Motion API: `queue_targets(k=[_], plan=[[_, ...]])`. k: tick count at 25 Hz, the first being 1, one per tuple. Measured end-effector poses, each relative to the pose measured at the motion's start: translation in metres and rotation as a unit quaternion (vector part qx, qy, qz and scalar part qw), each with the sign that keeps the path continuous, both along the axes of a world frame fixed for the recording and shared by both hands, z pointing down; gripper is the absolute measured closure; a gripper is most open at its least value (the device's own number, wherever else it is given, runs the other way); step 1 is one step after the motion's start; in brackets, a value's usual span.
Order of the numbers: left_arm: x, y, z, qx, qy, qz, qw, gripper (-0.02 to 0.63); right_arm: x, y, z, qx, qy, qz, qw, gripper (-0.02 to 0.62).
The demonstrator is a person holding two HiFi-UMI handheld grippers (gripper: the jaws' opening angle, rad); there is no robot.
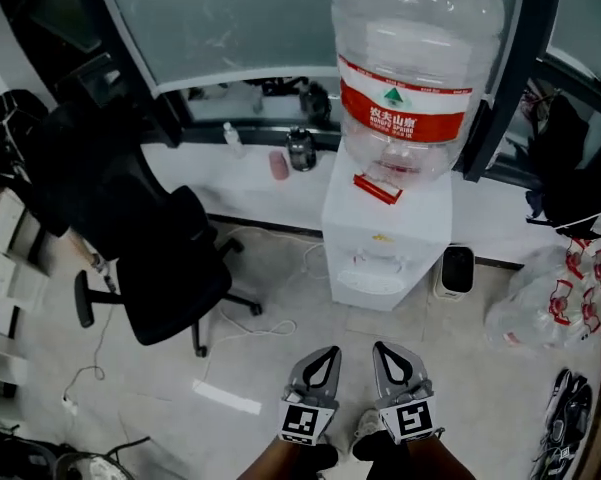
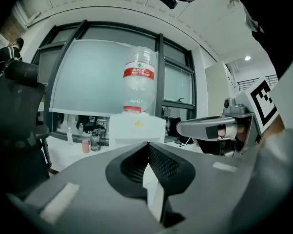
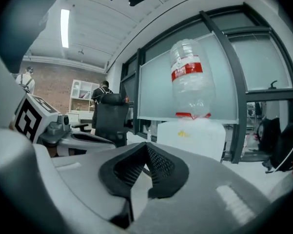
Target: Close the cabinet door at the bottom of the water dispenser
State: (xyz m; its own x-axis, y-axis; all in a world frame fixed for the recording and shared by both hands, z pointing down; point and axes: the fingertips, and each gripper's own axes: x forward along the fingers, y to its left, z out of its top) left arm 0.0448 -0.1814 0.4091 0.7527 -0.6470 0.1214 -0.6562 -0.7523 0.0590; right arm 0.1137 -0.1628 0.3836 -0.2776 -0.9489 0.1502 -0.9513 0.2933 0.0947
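Note:
The white water dispenser (image 1: 385, 233) stands against the window ledge, with a large clear bottle (image 1: 415, 58) with a red label on top. From this steep angle I see its top and tap recess; the lower cabinet door is hidden. Both grippers hang side by side in front of it, well apart from it and above the floor. My left gripper (image 1: 325, 353) has its jaws together with nothing between them, and my right gripper (image 1: 385, 350) is likewise shut and empty. The left gripper view shows the dispenser (image 2: 136, 128) ahead beyond the shut tips (image 2: 148, 143); the right gripper view shows the dispenser (image 3: 195, 135) too.
A black office chair (image 1: 150, 258) stands left of the dispenser, with cables (image 1: 260, 323) and a white strip (image 1: 227, 396) on the floor nearby. A small black device (image 1: 457, 268) and a plastic bag (image 1: 545, 303) lie to the right. Small bottles (image 1: 280, 163) stand on the ledge.

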Motion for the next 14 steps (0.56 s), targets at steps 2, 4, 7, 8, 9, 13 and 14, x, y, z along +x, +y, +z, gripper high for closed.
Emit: queue_targets(k=[2, 4, 7, 8, 9, 13, 14], plan=[[-0.001, 0.01, -0.048, -0.001, 0.006, 0.005, 1.0, 0.589, -0.005, 0.01, -0.049, 0.009, 0.002, -0.003, 1.0, 0.594], [-0.005, 0.021, -0.083, -0.002, 0.003, 0.007, 1.0, 0.589, -0.005, 0.02, -0.092, 0.016, -0.001, -0.002, 1.0, 0.594], [-0.011, 0.03, -0.126, 0.004, 0.01, 0.005, 0.9999, 0.589, -0.001, 0.032, -0.134, 0.024, -0.002, 0.002, 1.0, 0.594], [-0.014, 0.032, -0.136, 0.009, 0.012, 0.002, 0.9999, 0.589, 0.0, 0.034, -0.142, 0.025, -0.001, 0.002, 1.0, 0.594], [-0.017, 0.034, -0.144, 0.014, 0.014, 0.0, 0.9998, 0.589, 0.001, 0.036, -0.147, 0.027, -0.002, 0.003, 1.0, 0.594], [-0.022, 0.043, -0.167, 0.022, 0.022, -0.004, 0.9995, 0.589, -0.002, 0.046, -0.164, 0.044, -0.024, 0.009, 0.999, 0.594], [-0.024, 0.046, -0.172, 0.023, 0.024, -0.004, 0.9994, 0.589, -0.003, 0.049, -0.169, 0.048, -0.027, 0.011, 0.998, 0.594]])
